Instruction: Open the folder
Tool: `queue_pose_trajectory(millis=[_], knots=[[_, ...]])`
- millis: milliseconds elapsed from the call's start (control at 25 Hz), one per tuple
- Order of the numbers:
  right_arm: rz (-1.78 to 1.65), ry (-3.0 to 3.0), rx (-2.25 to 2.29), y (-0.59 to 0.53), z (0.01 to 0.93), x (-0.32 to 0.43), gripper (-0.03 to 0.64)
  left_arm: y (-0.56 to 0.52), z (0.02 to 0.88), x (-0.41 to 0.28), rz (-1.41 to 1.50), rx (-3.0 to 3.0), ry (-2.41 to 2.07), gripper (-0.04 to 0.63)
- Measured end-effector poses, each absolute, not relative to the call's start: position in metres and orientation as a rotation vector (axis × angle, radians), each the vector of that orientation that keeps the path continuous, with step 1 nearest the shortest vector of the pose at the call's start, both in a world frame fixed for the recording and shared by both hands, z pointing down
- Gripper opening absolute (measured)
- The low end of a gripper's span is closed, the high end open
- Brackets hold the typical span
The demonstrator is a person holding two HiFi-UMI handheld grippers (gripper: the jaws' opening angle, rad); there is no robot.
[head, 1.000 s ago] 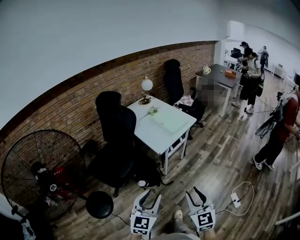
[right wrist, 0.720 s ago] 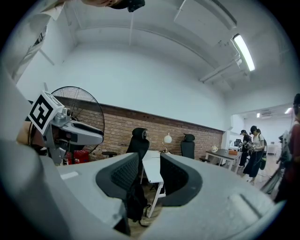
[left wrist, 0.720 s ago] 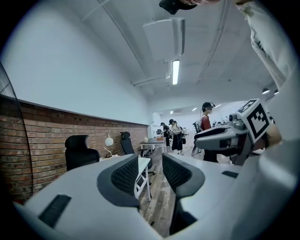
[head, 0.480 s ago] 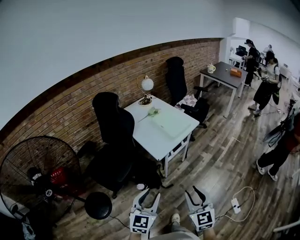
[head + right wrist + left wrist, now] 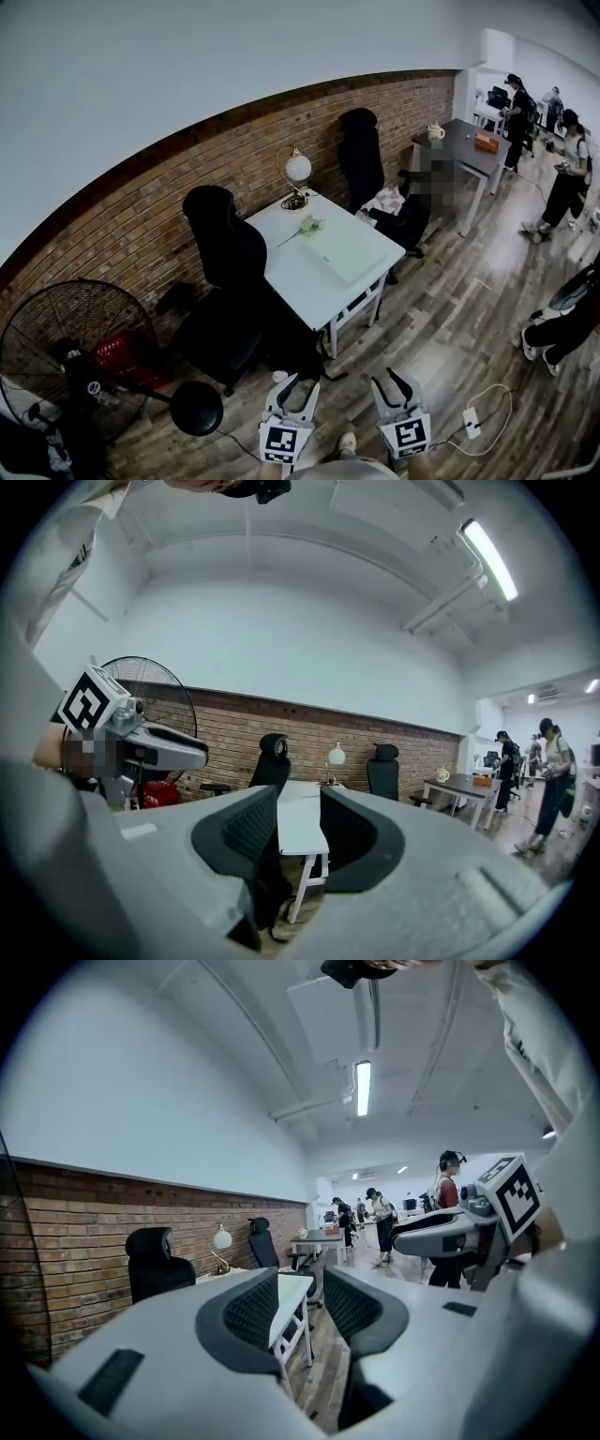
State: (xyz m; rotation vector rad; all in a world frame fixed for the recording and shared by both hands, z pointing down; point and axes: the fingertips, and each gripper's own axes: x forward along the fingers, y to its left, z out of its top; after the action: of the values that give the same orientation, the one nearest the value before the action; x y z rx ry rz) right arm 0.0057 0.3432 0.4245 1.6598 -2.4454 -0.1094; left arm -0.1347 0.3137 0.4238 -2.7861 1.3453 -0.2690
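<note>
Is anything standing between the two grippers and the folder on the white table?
Nothing visible does. The left gripper and right gripper, both open and empty, have only floor ahead up to the table. The folder lies uncovered on top; the black chair stands aside.

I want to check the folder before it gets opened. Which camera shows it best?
The head view: it looks down on the white table, so the pale green folder shows whole, lying flat. Both gripper views catch that table almost edge-on, and the folder cannot be made out there.
</note>
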Motion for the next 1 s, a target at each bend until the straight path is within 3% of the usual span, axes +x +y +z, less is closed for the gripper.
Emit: queue_pose_trajectory(millis=[1000], knots=[[-0.108,-2.486,1.601,0.256,0.428,0.048,0.127,0.232,0.426,-0.092,-0.241,-2.725,1.420,0.138]])
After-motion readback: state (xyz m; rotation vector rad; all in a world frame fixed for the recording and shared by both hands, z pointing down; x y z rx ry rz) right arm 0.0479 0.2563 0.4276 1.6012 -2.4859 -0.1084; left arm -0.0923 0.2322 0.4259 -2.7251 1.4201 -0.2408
